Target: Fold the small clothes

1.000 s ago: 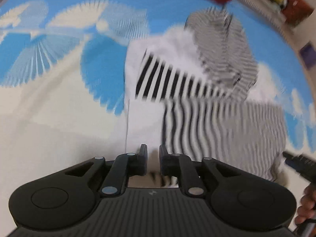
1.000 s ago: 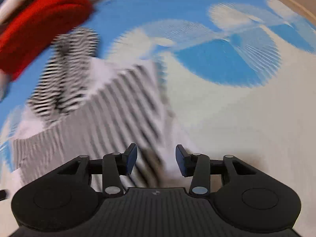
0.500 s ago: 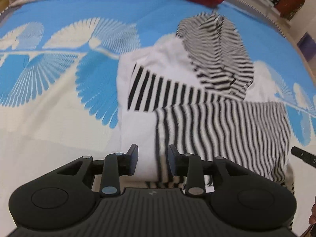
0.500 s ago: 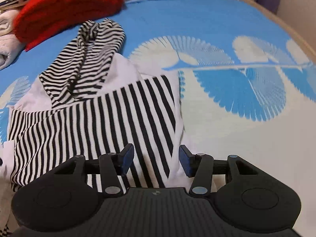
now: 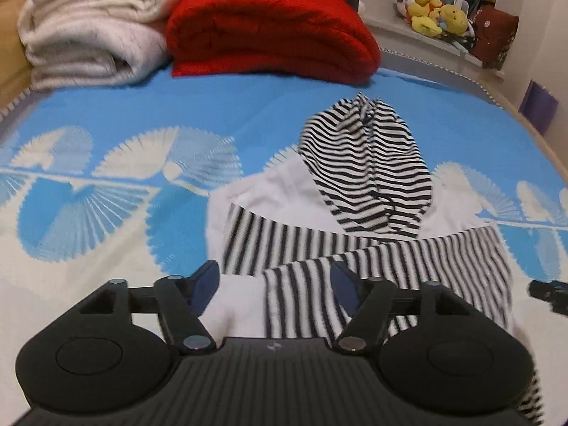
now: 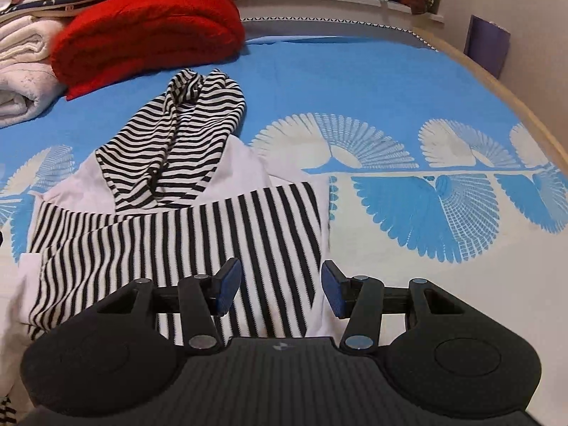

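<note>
- The striped hooded top (image 5: 372,248) is lying flat on the blue and cream bedspread (image 5: 106,213), near the front edge of the bed, with its striped sleeves crossed over the white chest and the hood (image 5: 365,174) pointing toward the red blanket (image 5: 269,32).
- The crossed sleeves are resting loose, with nothing pinning them, so I judge that any tug on the body could be sliding them off and undoing the fold.
- The hood is bunching and creasing down its middle; folding over it as it lies is likely to leave a lumpy, lopsided bundle.
- The bedspread is soft, so a low pinch risks gathering bedding along with the hem.
- If the two tools are lifting unevenly at the next fold, the garment is probably skewing.
- The left tool (image 5: 275,285) is hovering above the lower left part of the top, angled down toward it; its jaws have just been opening and are standing wide, with cloth below them but nothing pinched.
- The right tool (image 6: 278,293) is hanging over the top's lower right corner, also tilting downward, with its blue pads (image 6: 227,291) parted and gripping nothing.
- A dark tip, seemingly the other tool, is showing at the right edge of the left wrist view, so the two appear to be working side by side.
</note>
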`<move>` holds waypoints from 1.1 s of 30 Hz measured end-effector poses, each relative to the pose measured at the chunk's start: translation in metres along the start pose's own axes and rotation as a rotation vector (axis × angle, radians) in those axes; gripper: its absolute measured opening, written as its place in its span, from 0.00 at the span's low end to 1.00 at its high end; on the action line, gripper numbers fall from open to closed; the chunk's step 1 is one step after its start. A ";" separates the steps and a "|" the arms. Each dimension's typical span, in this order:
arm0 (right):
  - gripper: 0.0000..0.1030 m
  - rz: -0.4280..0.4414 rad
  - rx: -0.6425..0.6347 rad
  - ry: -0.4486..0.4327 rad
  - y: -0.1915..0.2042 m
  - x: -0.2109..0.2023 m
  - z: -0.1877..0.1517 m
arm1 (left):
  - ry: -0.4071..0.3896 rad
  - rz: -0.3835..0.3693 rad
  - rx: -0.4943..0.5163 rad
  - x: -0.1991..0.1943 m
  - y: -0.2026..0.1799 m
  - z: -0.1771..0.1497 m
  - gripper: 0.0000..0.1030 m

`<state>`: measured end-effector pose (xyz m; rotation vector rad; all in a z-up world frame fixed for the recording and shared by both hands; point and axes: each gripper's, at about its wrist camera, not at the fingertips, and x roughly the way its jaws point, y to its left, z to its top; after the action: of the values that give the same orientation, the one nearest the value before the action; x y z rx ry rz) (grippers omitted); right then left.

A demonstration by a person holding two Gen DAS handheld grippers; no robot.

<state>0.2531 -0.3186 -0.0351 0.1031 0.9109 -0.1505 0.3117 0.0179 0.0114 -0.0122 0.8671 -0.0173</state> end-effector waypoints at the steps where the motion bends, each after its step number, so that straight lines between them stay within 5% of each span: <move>1: 0.51 0.003 0.004 0.000 0.001 -0.002 0.000 | -0.006 0.005 0.010 -0.002 -0.001 -0.001 0.73; 14: 0.51 0.000 0.006 -0.009 -0.003 -0.007 -0.002 | 0.022 -0.027 -0.014 0.010 -0.004 -0.002 0.71; 17: 0.51 -0.007 0.012 -0.003 -0.008 -0.004 -0.001 | 0.008 -0.027 -0.006 0.012 -0.003 0.003 0.63; 23: 0.51 -0.008 0.008 0.012 -0.019 -0.001 -0.001 | -0.015 0.016 0.050 0.020 0.001 0.007 0.15; 33: 0.51 0.016 0.037 0.051 -0.031 0.007 0.005 | -0.087 0.056 0.106 0.021 0.007 0.028 0.12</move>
<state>0.2554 -0.3501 -0.0384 0.1490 0.9582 -0.1510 0.3468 0.0246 0.0135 0.1101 0.7782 -0.0101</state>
